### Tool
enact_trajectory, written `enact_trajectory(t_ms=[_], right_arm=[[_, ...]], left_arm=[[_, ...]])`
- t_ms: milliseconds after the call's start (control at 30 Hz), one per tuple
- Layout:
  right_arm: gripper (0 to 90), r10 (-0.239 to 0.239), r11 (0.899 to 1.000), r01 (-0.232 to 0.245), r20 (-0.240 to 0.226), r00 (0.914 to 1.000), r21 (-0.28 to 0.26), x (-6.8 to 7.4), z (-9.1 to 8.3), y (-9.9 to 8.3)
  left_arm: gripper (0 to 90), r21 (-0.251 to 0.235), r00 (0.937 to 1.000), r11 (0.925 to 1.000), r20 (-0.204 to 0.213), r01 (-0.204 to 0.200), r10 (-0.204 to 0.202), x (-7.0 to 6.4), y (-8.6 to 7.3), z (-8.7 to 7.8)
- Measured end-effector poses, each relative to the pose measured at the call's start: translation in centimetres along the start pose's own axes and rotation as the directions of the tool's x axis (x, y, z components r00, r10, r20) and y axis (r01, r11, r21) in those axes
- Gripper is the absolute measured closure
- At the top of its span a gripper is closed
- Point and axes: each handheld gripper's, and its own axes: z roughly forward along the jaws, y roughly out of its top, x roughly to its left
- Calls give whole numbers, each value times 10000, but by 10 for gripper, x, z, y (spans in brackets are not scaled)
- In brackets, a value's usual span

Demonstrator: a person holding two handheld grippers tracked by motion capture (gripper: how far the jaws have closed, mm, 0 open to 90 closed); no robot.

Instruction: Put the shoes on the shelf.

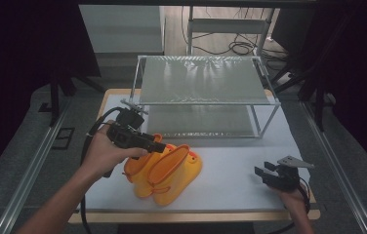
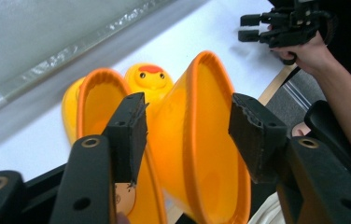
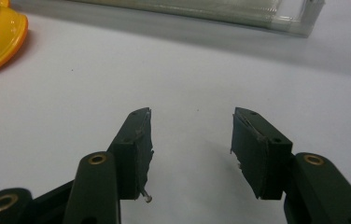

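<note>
No brand, label or writing can be read on anything here. Two yellow rubber boots [image 1: 164, 173] with orange rims lie side by side on the white table [image 1: 230, 165], in front of a two-level metal rack [image 1: 203, 95]. Each toe carries a duck face (one face [image 2: 149, 77] shows well in the left gripper view). In the high view the long axis of the pair runs from near-left to far-right: the shaft openings point toward the person's left side and the toes toward the rack.

The left gripper [image 1: 158, 146] is above the boot openings, held from the left side. In the left gripper view its jaws are spread wide; one jaw stands between the two openings and the other stands outside the nearer boot [image 2: 201, 144], so the orange rim of that boot lies between them. Whether the pads touch the rim, the pictures do not tell.

The right gripper [image 1: 263, 170] rests low at the near right corner of the table, well apart from the boots. Its jaws are spread with nothing between them, pointing across bare white table toward the rack.
</note>
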Motion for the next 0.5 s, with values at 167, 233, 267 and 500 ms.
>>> enact_trajectory(t_ms=[167, 233, 267, 500], right_arm=[[477, 58, 10000, -58, 45, 10000, -53, 1, -1, 0], [476, 27, 10000, -26, 60, 10000, -49, 0, 0, 0], [476, 26, 10000, -26, 68, 10000, -42, 0, 0, 0], [475, 5, 10000, -5, 58, 10000, -7, 0, 0, 0]], left_arm=[[441, 271, 9999, 9996, 131, 71, -74, 5, -6, 5], [426, 428, 9998, 9990, 142, 114, -120, 7, -7, 8], [424, 486, 9998, 9987, 134, 125, -131, 7, -8, 10], [386, 1004, 9997, 9949, 210, 135, -157, 9, -11, 27]])
